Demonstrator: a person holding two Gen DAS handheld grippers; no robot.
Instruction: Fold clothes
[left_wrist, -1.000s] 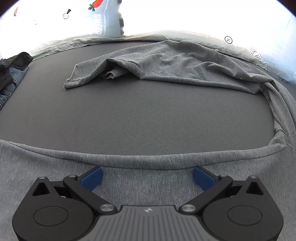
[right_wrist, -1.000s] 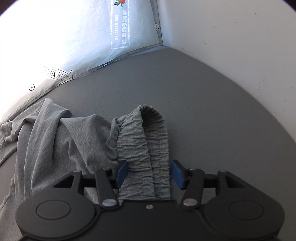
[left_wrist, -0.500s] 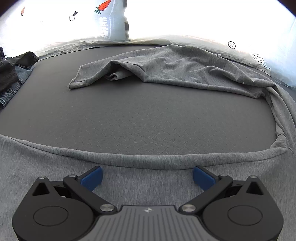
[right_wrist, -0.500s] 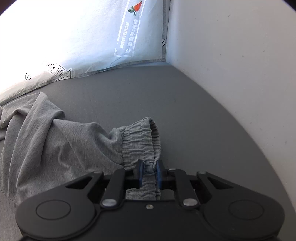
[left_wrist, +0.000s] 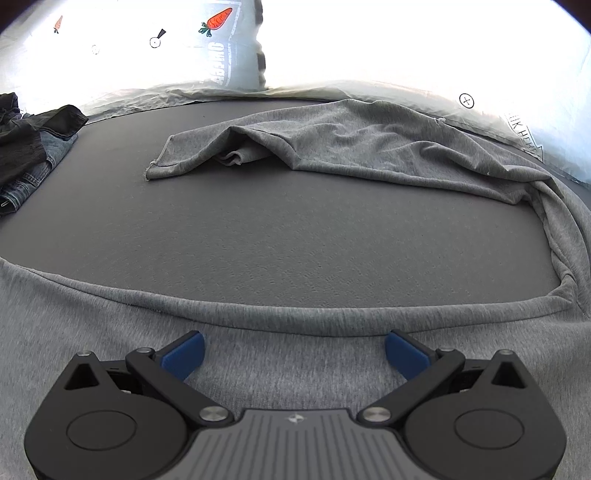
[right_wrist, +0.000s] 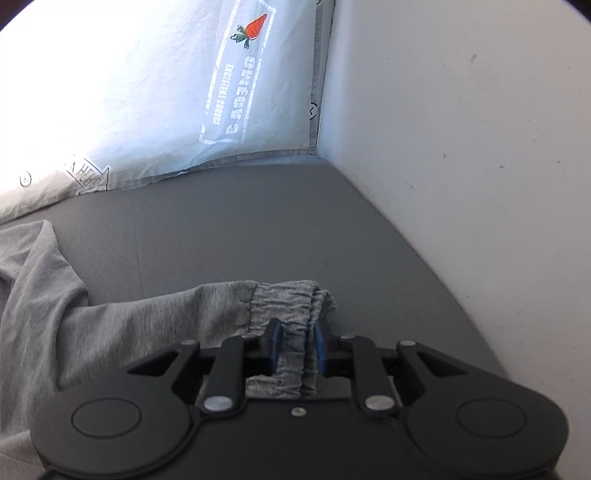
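Note:
Grey sweatpants (left_wrist: 369, 147) lie spread on a dark grey surface (left_wrist: 277, 236), one leg across the back, the other leg (left_wrist: 110, 332) under my left gripper. My left gripper (left_wrist: 293, 352) is open and hovers over that near leg, its blue pads wide apart. In the right wrist view my right gripper (right_wrist: 297, 345) is shut on the gathered elastic waistband (right_wrist: 291, 302) of the sweatpants (right_wrist: 110, 325) and holds it lifted off the surface.
A pile of dark clothes and jeans (left_wrist: 26, 147) lies at the far left. A white cloth with carrot prints (right_wrist: 166, 92) hangs along the back. A white wall (right_wrist: 480, 147) bounds the surface on the right.
My right gripper closed on the waistband and lifted it, pulling the fabric toward the right. The left gripper stayed open and shifted slightly over the near leg.

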